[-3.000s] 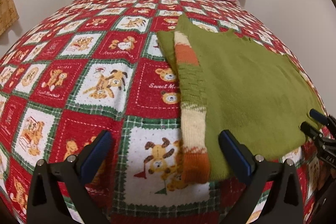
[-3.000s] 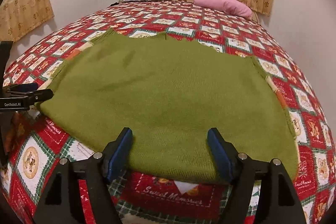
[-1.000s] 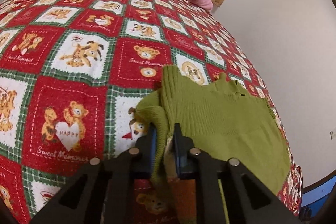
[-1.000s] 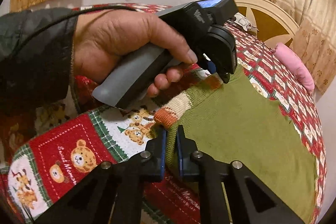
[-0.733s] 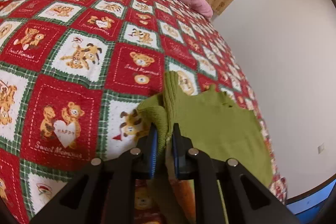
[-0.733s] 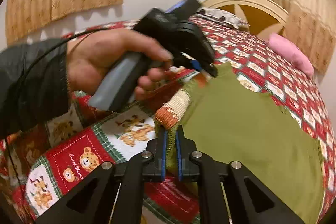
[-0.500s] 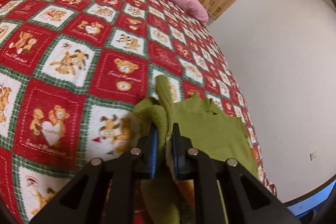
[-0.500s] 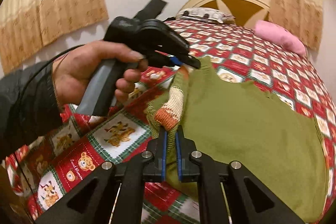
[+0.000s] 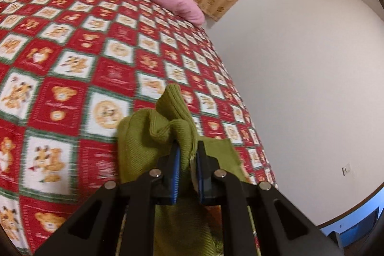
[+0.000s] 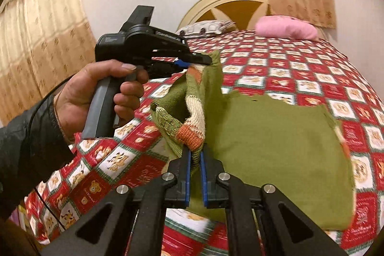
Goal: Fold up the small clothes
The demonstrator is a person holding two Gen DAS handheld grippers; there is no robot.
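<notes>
A small green knitted sweater [image 10: 276, 143] lies on the red bear-patterned bedspread [image 10: 300, 71], its left side lifted off the bed. My right gripper [image 10: 195, 155] is shut on the lifted near edge, just below the orange and cream striped sleeve [image 10: 194, 112]. A hand [image 10: 96, 92] in a dark sleeve holds my left gripper [image 10: 199, 60], which is shut on the far corner of the same side. In the left wrist view my left gripper [image 9: 188, 160] pinches a bunched ribbed fold of the sweater [image 9: 153, 136] above the bedspread [image 9: 72, 52].
A pink pillow [image 10: 285, 28] and a patterned pillow [image 10: 206, 28] lie by the cream headboard [image 10: 235, 6]. Curtains [image 10: 43, 44] hang on the left and behind the bed. A white wall [image 9: 300, 76] runs close along the bed's right edge.
Both grippers have risen and travelled across the bed, pulling the sweater's left side with the striped sleeve up off the bedspread. The right gripper has rolled towards level.
</notes>
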